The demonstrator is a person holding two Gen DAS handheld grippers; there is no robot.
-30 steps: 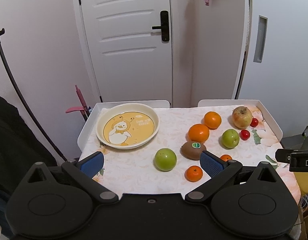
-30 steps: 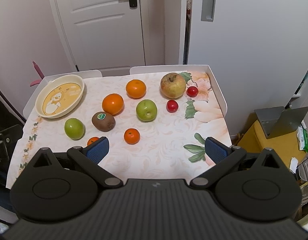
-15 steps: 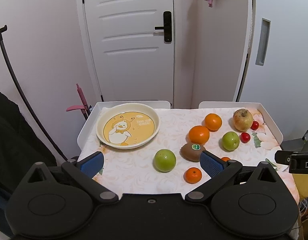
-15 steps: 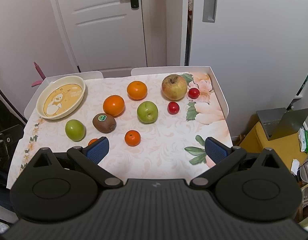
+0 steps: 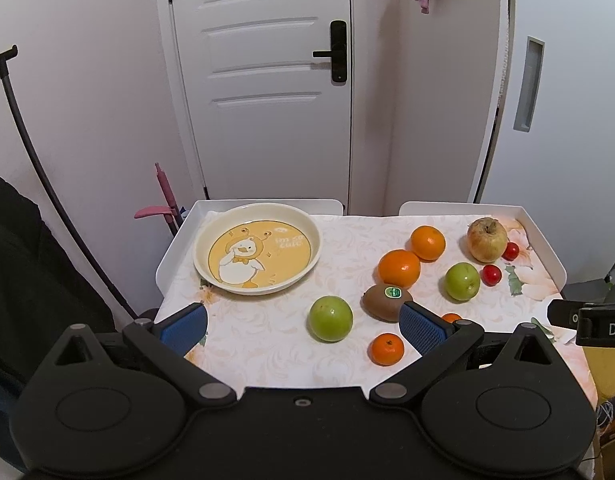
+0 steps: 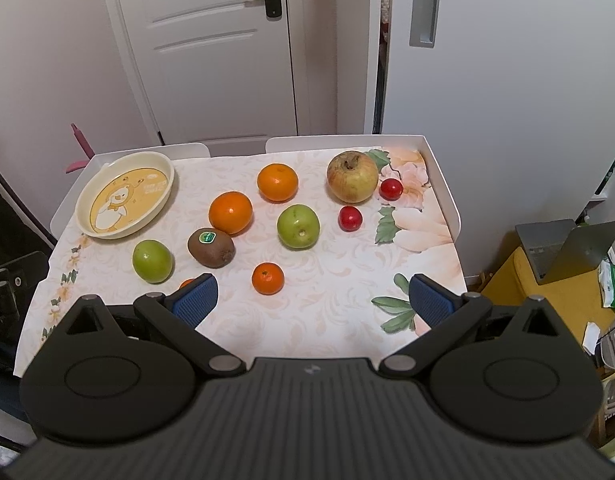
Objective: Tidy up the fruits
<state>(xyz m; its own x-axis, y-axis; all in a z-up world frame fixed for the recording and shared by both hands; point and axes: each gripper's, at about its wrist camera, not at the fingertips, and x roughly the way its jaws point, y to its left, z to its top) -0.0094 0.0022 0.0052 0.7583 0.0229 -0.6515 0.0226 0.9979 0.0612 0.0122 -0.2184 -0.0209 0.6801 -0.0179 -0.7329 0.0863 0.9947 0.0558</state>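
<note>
Your left gripper (image 5: 303, 326) and right gripper (image 6: 313, 302): both spread wide, holding nothing, above the table's (image 6: 347, 320) near edge. Fruit lies loose on the cloth: kiwi (image 6: 210, 247), green apple (image 6: 152, 261), small mandarin (image 6: 268, 278). Duck plate (image 6: 83, 204) at far left holds no fruit.

Readable text is sparse. White letters "DA", cut off by the frame edge, on the black device (image 5: 603, 326) at the right of the left wrist view. Plate (image 5: 211, 236) has small white lettering beside the duck, too blurred to read. Kiwi (image 6: 211, 247) carries a green sticker, print illegible.
</note>
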